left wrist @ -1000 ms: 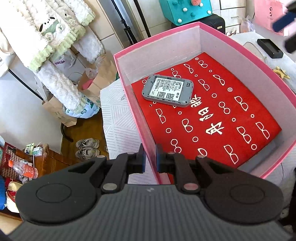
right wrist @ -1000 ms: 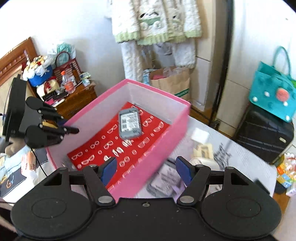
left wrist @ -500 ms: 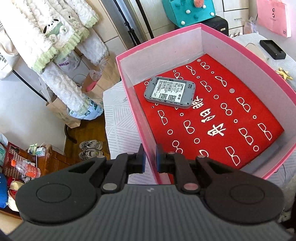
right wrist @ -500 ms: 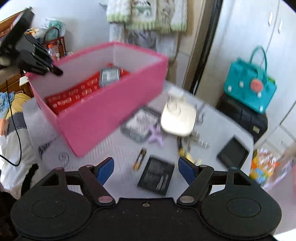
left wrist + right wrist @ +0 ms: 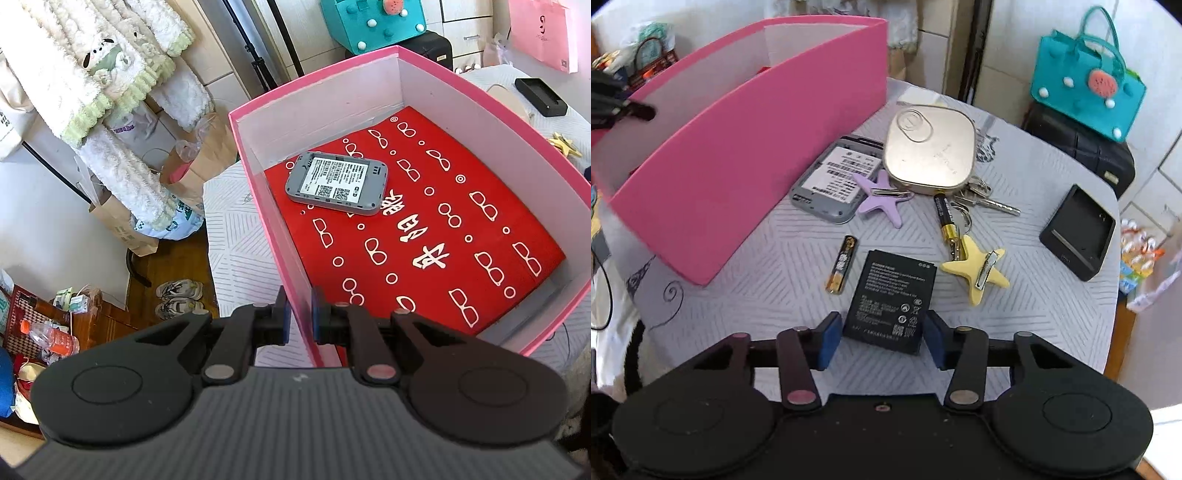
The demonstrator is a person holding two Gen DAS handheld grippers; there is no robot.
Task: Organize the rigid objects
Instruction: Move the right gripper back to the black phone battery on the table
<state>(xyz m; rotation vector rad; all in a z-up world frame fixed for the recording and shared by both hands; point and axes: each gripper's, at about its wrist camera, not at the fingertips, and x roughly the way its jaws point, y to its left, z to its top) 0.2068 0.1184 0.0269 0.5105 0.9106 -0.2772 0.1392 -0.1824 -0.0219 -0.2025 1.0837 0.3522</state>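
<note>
Right wrist view: right tool (image 5: 882,334) is down over the flat black rectangular battery pack (image 5: 892,295) on the desk (image 5: 1052,295) with its grey patterned cloth. Its blue pads (image 5: 829,334) sit either side of the pack's near end, a thin gap on each side, so not clamped; the jaws have just been closing, with the pack between them.

Everything below is placed relative to that battery pack:
- black-and-gold AA cell (image 5: 842,264), just beside its left edge
- yellow star-shaped hair clip (image 5: 977,271), just beside its right edge
- second black-and-gold AA cell (image 5: 945,216), beyond it, next to a bunch of metal keys (image 5: 986,201)
- purple star-shaped clip (image 5: 882,197) and a grey pocket router lying label-up (image 5: 836,179), further beyond, left
- rounded champagne-gold metal case (image 5: 931,147), beyond, overlapping the keys
- black plastic charging cradle (image 5: 1080,230), well to the right
- pink cardboard box (image 5: 738,155), far left, near the desk edge

Left wrist view: left tool (image 5: 300,317) is clamped on the near wall of the pink box (image 5: 258,206) (wall sits between the two pads). Inside, a second grey router (image 5: 336,182) lies label-up on a red sheet with white print (image 5: 443,236), toward the far left corner.
</note>
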